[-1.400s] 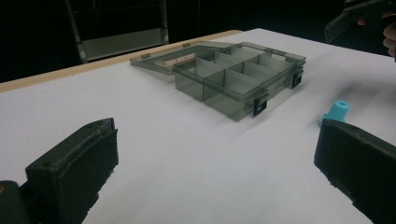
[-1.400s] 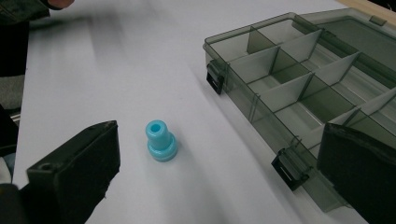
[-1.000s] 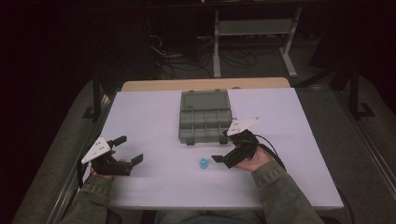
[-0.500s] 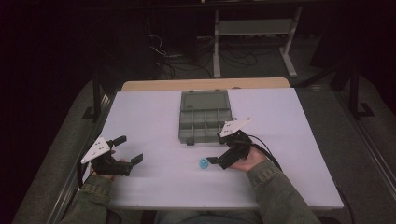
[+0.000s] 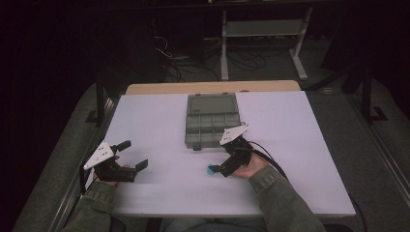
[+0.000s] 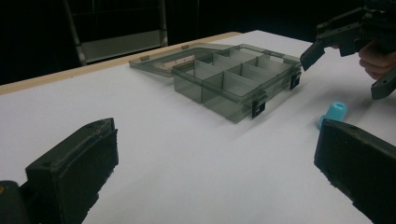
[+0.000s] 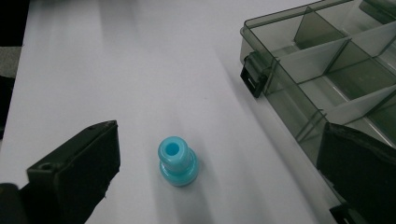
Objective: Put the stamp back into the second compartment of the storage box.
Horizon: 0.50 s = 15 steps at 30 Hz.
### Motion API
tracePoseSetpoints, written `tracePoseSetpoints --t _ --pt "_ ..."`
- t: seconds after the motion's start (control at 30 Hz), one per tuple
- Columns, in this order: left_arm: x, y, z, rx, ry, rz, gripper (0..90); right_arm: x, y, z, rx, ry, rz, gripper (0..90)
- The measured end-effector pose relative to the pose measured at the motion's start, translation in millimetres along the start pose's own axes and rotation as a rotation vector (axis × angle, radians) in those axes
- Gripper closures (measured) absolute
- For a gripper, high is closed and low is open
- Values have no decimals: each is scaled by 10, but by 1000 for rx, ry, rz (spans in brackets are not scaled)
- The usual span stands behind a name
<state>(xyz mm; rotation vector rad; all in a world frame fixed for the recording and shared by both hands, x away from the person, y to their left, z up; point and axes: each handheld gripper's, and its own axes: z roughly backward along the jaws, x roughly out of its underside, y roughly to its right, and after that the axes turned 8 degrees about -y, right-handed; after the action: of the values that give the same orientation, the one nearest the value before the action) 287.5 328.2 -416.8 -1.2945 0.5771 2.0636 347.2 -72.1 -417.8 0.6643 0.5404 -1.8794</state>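
We are noting the right gripper (image 5: 218, 170) hanging with jaws apart over a small blue peg (image 7: 177, 160), which is standing upright on the white table (image 5: 159, 116) just beside the open compartment box (image 5: 212, 120). The left gripper (image 5: 133, 154) is resting open, well apart. We are judging that an off-centre closing could be tipping or rolling the peg away.

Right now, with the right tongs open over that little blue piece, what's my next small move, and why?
Probably lower the right tongs and close on the small blue stepped plastic bushing. It stands upright on the white table, between the open jaws and untouched, beside the open smoky-grey plastic compartment box.
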Motion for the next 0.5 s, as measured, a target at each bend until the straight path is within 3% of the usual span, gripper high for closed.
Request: tracePoseSetpoints --t 0.2,0.23,0.37,0.5 --pt "0 -2 5 -1 -4 -5 0 -9 -30 -73 -23 -11 -11 0" --pt "0 -2 5 -1 -3 -4 0 -7 -21 -88 -11 -21 9 0" --pt "-1 -2 4 0 -3 -6 0 -10 -41 -125 -17 -34 9 0" --pt "-1 2 6 1 -3 -4 0 -6 -52 -170 -45 -64 39 101"
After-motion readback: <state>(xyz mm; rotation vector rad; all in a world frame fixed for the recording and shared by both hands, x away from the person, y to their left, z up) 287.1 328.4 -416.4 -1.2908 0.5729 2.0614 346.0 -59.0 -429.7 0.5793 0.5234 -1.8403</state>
